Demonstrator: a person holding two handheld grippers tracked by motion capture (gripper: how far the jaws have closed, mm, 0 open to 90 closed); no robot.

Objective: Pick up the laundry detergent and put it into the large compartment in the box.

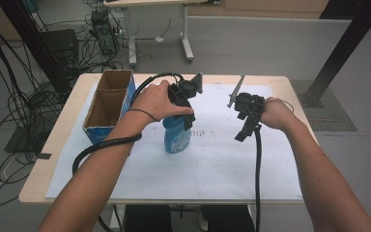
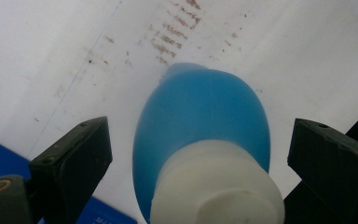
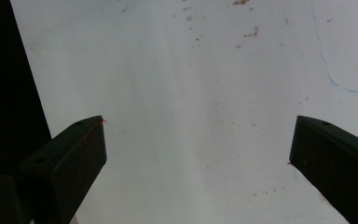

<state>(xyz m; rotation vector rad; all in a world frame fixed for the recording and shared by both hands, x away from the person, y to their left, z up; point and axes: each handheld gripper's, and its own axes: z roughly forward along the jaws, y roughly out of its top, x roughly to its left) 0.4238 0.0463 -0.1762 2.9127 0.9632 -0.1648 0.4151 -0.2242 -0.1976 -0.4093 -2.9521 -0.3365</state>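
A blue plastic bottle (image 1: 176,136) with a white cap stands upright on the white sheet (image 1: 212,164) near the table's middle. My left gripper (image 1: 186,113) hangs straight over it, pointing down. In the left gripper view the white cap (image 2: 216,186) and blue body (image 2: 200,112) sit between the two jaws, which stand wide apart and touch neither side. My left gripper (image 2: 198,154) is open. My right gripper (image 1: 244,129) hovers to the bottle's right, tilted down. In its own view my right gripper (image 3: 196,149) is open over bare white sheet.
An open cardboard box (image 1: 107,104) with blue sides stands at the table's left, close to my left hand. Faint reddish marks (image 1: 205,133) dot the sheet beside the bottle. Cables trail from both grippers toward the table's front edge.
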